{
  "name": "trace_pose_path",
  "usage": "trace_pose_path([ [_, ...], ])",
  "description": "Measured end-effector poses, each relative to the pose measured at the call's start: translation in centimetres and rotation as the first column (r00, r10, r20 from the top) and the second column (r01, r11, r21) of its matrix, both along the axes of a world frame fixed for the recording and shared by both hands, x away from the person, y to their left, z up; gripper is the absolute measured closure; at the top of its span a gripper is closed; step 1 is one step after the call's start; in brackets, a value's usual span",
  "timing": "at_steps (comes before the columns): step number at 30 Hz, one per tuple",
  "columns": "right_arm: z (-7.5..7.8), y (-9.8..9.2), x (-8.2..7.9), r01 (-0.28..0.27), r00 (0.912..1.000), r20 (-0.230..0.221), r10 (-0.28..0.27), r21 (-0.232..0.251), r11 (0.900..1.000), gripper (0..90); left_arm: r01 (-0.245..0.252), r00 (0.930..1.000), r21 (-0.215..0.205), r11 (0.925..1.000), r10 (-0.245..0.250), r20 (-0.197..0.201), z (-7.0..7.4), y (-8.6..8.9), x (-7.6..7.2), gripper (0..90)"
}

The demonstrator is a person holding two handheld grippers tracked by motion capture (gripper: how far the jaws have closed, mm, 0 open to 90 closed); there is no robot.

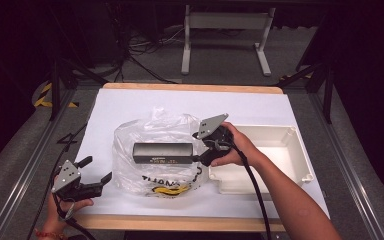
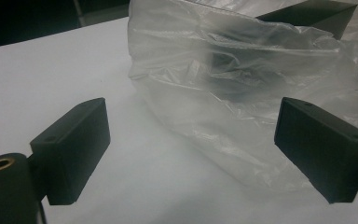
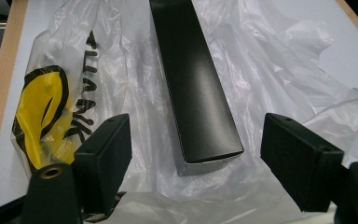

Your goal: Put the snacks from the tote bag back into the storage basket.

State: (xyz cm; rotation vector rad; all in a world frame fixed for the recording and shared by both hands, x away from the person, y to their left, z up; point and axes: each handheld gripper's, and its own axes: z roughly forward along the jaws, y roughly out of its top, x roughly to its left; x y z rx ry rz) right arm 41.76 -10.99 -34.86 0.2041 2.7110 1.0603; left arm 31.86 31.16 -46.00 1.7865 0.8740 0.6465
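Between the spread jaws of the right gripper [image 3: 196, 158], in its own view, sits the near end of the black box [image 3: 198, 88]; the pads stand clear of it on both sides, pinching nothing. Its long axis runs straight away from those jaws, so the gripper faces it end-on. From the high view, the box [image 1: 163, 152] lies across the middle of the desk [image 1: 130, 102], lengthwise left to right, on the crumpled clear plastic bag [image 1: 155, 150] with yellow print. The right gripper [image 1: 203, 150] is just at its right end, with the white tray [image 1: 300, 160] behind that hand near the desk's right edge. Any closing grip, I judge, would meet the box's narrow width. Near the front-left corner, the left gripper [image 1: 99, 170] hovers with jaws wide apart, holding nothing, well short of the box and pointed at the bag [image 2: 242, 93].
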Motion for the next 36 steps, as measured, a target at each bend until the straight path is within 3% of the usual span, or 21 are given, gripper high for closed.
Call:
trace_pose_path([
  [17, -0.9, 2.9, 1.5, -0.063, 0.9966, -0.058, 0.058, -0.073, 0.995, 27.9, 0.003, 1.0000, 0.001, 1.0000, -0.003, -0.002, 0.0, 0.1, 0.0, 11.3],
  [28, -2.0, 4.5, 2.2, -0.107, 0.9917, -0.087, 0.095, -0.153, 0.982, 32.3, 0.007, 1.0000, -0.004, 1.0000, -0.007, -0.002, 0.0, 0.1, 0.0, 11.3],
  [33, -2.8, 5.3, 2.6, -0.112, 0.9906, -0.100, 0.093, -0.214, 0.970, 32.2, 0.008, 1.0000, -0.009, 0.9999, -0.008, 0.002, 0.0, 0.1, 0.0, 11.3],
  [36, -2.7, 5.3, 2.8, -0.117, 0.9899, -0.104, 0.096, -0.215, 0.970, 33.1, 0.010, 1.0000, -0.008, 0.9999, -0.010, 0.001, 0.0, 0.1, 0.1, 11.3],
])
